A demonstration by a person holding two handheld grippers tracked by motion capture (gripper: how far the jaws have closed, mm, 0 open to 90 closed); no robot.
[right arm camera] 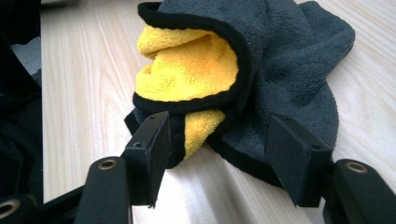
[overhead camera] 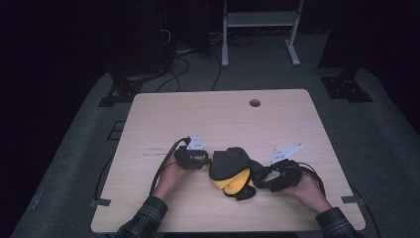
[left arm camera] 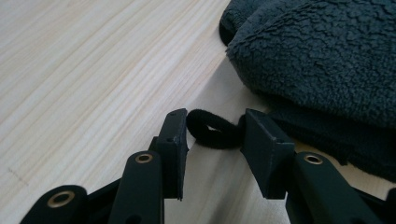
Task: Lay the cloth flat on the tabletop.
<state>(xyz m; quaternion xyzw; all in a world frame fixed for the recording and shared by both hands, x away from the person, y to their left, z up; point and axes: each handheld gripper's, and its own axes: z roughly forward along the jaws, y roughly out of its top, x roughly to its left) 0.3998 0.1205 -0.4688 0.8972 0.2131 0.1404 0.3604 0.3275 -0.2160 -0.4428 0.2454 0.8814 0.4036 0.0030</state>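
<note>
Grey fleece with a yellow lining, the cloth (overhead camera: 233, 171) sits bunched near the table's (overhead camera: 223, 114) front edge, between my two grippers. My left gripper (left arm camera: 215, 133) has a black hem loop (left arm camera: 210, 130) across its half-closed jaws. My right gripper (right arm camera: 217, 140) spans the cloth's near corner, jaws half open, pads not visibly pressing.

Crumpled cloth (overhead camera: 232, 171) on the table (overhead camera: 218, 114) near its front edge, between left gripper (overhead camera: 204, 159) and right gripper (overhead camera: 262, 176)

Dark grey cloth (overhead camera: 233, 163) with yellow inside, black edging; pale wood-grain table (overhead camera: 223, 114); black tongs (left arm camera: 212, 140).
</note>
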